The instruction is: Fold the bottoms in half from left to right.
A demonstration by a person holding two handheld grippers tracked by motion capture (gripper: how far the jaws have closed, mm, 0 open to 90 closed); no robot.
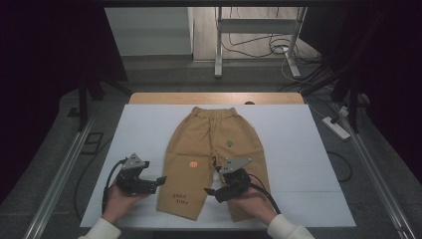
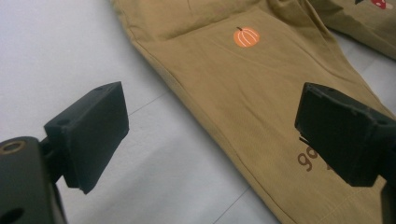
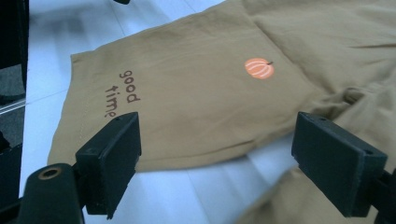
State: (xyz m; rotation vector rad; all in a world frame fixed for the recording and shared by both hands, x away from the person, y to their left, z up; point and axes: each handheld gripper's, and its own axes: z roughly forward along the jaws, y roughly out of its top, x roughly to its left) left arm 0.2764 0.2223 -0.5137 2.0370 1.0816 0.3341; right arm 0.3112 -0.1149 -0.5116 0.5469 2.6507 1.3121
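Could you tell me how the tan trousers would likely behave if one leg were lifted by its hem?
The trousers look like thin woven cloth lying flat with soft creases, so the leg would probably drape limply. They are likely light, and the rest may drag across the smooth white table cover rather than stay put.

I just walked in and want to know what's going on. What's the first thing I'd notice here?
Tan pants lie spread flat in the middle of a white board, waistband at the far end. One leg has an orange pumpkin and the words "good time" near the cuff. Two hands hold an open left gripper and right gripper by the cuffs.
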